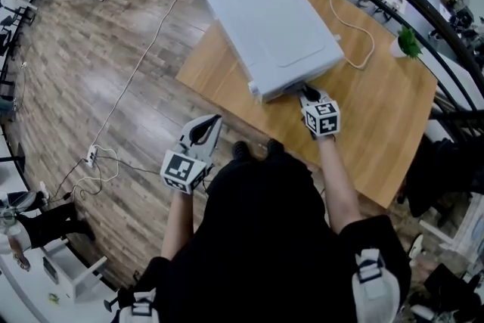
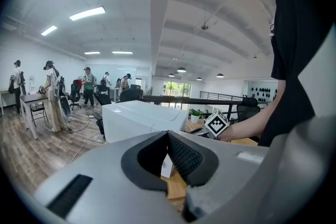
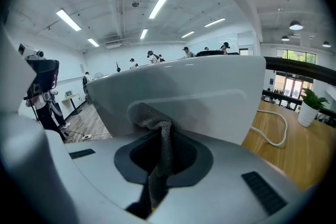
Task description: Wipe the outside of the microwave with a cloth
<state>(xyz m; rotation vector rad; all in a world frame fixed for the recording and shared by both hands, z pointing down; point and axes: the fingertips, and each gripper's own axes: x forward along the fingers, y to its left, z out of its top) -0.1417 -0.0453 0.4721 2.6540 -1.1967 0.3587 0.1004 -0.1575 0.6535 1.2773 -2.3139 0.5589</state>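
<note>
The white microwave [image 1: 272, 26] lies on the wooden table [image 1: 378, 110]. My right gripper [image 1: 305, 94] is at its near face, shut on a grey cloth [image 3: 149, 115]. In the right gripper view the cloth hangs between the jaws and its bunched end presses against the microwave's white panel [image 3: 210, 89]. My left gripper [image 1: 206, 132] hangs off the table's near-left edge, over the floor, apart from the microwave [image 2: 139, 115]. In the left gripper view its jaws [image 2: 168, 136] meet with nothing between them, and the right gripper's marker cube [image 2: 216, 123] shows beyond.
A white cable [image 1: 357, 32] loops on the table right of the microwave, and a small potted plant [image 1: 407, 44] stands at the far right edge. A dark railing [image 1: 423, 7] curves behind the table. A cord and power strip [image 1: 92, 155] lie on the wooden floor at left.
</note>
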